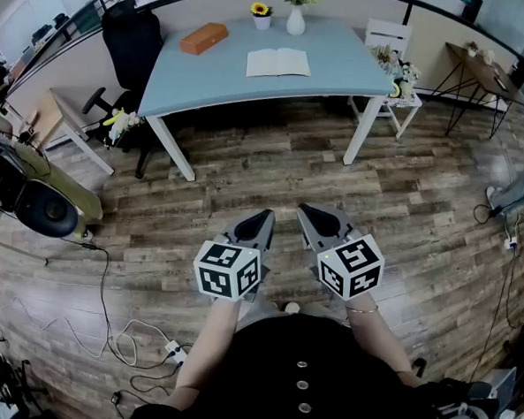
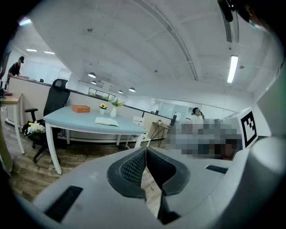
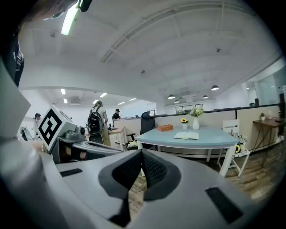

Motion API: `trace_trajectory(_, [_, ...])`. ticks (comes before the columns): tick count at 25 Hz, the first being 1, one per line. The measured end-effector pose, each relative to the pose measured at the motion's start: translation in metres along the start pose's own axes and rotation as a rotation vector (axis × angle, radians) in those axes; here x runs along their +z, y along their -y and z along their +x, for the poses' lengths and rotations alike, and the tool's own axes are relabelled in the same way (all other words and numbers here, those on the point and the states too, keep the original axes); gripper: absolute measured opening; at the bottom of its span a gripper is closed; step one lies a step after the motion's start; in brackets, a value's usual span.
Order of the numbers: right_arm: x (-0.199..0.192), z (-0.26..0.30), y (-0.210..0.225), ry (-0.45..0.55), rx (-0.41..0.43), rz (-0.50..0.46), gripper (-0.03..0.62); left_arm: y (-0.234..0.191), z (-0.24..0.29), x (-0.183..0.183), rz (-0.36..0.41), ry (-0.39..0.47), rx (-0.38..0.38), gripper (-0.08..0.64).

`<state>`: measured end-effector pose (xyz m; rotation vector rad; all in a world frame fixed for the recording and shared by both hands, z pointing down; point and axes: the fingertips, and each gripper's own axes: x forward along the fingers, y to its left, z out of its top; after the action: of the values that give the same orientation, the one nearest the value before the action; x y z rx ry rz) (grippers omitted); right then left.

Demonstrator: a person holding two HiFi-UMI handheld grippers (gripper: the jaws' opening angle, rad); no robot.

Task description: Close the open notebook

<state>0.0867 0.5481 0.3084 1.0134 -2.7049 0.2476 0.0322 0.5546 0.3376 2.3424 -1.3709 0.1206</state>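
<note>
The open notebook [image 1: 278,63] lies flat on the light blue surface [image 1: 351,55], its pages up, a little back from the near edge, so a narrow strip of bare top stays between the book and that edge. At 10 o'clock from the notebook stands an orange box [image 1: 203,39]; at 11 o'clock is a small pot with a sunflower [image 1: 260,15], and at 1 o'clock a white vase [image 1: 296,21], both close to the far edge and apart from the book. To the right of the notebook the surface is bare up to its rounded corner. A black office chair [image 1: 131,37] stands at the left end of the surface, and a white chair [image 1: 388,36] at the right end. Both grippers are well apart from the surface, at 6 o'clock from the notebook, with a wide stretch of wooden floor [image 1: 282,166] between them and the near edge. The left gripper [image 1: 263,215] and the right gripper [image 1: 304,209] are side by side, near each other but not touching, pointing toward the surface. The jaws of the left gripper are closed, pad tips meeting, with nothing between them; the jaws of the right gripper are closed and empty too. Cables [image 1: 130,347] lie on the floor at 8 o'clock from the grippers.
</note>
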Motion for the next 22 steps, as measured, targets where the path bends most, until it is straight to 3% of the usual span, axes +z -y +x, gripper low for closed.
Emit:
trace_trajectory(8, [-0.006, 0.002, 0.007, -0.018, 0.007, -0.002, 0.0, -0.005, 0.008, -0.009, 0.015, -0.055, 0.024, 0.015])
trace_trajectory(17, [-0.003, 0.003, 0.005, 0.014, 0.063, -0.005, 0.002, 0.001, 0.014, -0.002, 0.022, -0.007, -0.003, 0.015])
trace_trajectory(22, [-0.004, -0.001, 0.02, 0.011, 0.022, -0.04, 0.003, -0.001, 0.021, -0.002, 0.051, -0.003, 0.044, 0.018])
